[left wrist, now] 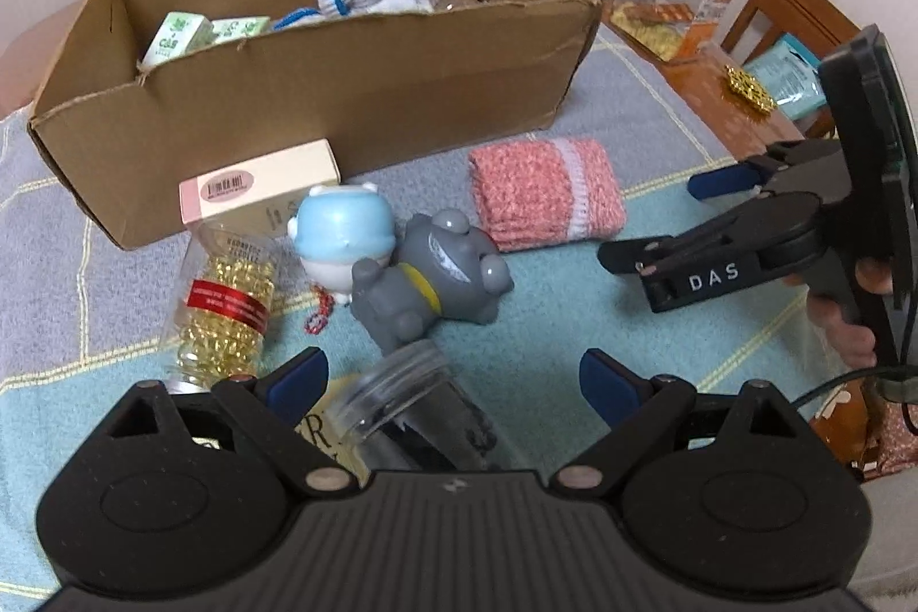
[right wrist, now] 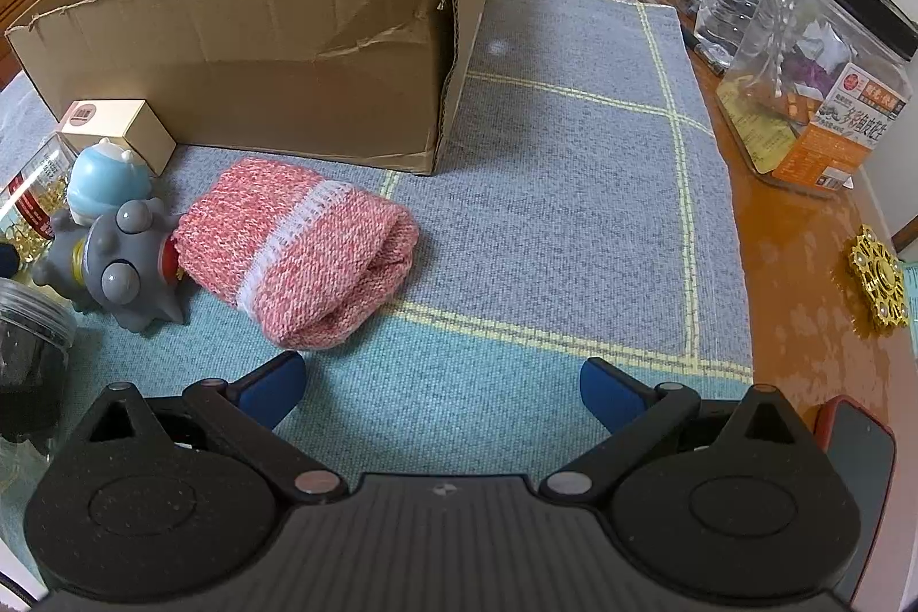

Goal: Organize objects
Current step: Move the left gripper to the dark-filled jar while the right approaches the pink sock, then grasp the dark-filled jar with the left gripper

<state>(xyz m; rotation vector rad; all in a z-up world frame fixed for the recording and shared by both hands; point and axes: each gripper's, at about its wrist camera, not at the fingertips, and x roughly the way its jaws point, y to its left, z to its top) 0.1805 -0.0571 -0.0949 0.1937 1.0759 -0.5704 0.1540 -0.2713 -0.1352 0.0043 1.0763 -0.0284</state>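
My left gripper (left wrist: 453,377) is open above a clear jar with dark contents (left wrist: 401,400), which lies between its blue pads (left wrist: 298,377) untouched. Just beyond lie a grey toy (left wrist: 436,268), a light-blue toy (left wrist: 344,233), a tube of gold clips (left wrist: 224,308) and a cream carton (left wrist: 264,187). A pink knitted roll (left wrist: 545,193) lies to the right. The open cardboard box (left wrist: 321,90) behind holds white gloves and green cartons. My right gripper (right wrist: 442,385) is open over bare mat, with the pink knitted roll (right wrist: 298,250) ahead to its left; it shows in the left wrist view too (left wrist: 660,222).
A blue-grey checked mat (right wrist: 574,153) covers the wooden table (right wrist: 803,239). Bottles and a large black-lidded jar (right wrist: 815,84) crowd the right edge, with a gold spinner (right wrist: 878,279) and a red-cased phone (right wrist: 855,468) nearer. Wooden chairs (left wrist: 786,10) stand behind.
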